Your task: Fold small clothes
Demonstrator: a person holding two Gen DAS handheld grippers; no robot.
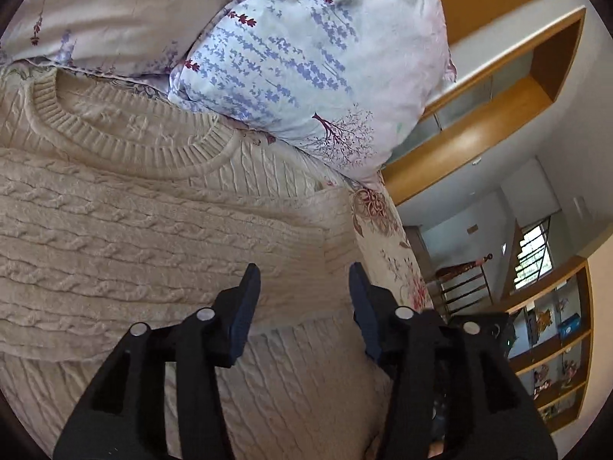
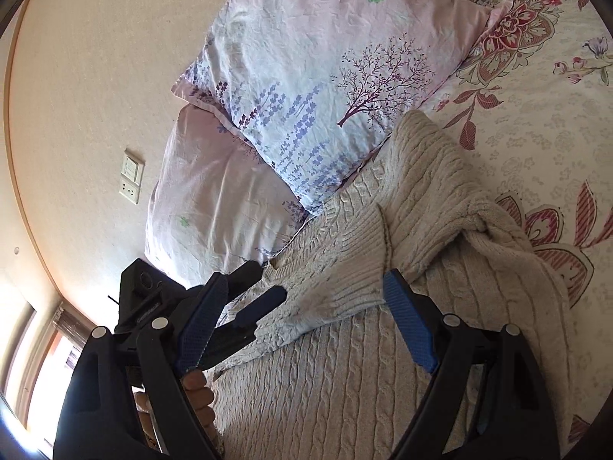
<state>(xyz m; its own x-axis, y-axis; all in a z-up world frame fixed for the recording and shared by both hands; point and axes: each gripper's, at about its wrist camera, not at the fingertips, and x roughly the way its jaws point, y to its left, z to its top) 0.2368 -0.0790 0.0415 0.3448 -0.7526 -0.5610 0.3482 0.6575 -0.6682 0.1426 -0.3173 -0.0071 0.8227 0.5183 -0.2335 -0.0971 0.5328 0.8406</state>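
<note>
A cream cable-knit sweater point(image 1: 126, 226) lies on the floral bed sheet point(image 1: 387, 237), its ribbed collar point(image 1: 126, 134) toward the pillows. One sleeve is folded across the body. My left gripper point(image 1: 304, 272) is open and hovers over the folded sleeve's cuff end point(image 1: 329, 237). In the right wrist view the sweater point(image 2: 345, 375) fills the lower middle and the sleeve point(image 2: 413, 199) lies across it. My right gripper point(image 2: 302, 287) is open, with the ribbed cuff point(image 2: 337, 283) between its fingers. The left gripper point(image 2: 249, 299) shows there too, beside the cuff.
Two pillows point(image 1: 306, 57) in lilac print lie at the head of the bed, touching the sweater's collar side. The bed edge point(image 1: 402, 268) is just right of the left gripper; wooden shelves point(image 1: 555, 345) stand beyond. A wall with a socket point(image 2: 130, 176) is behind the pillows point(image 2: 306, 88).
</note>
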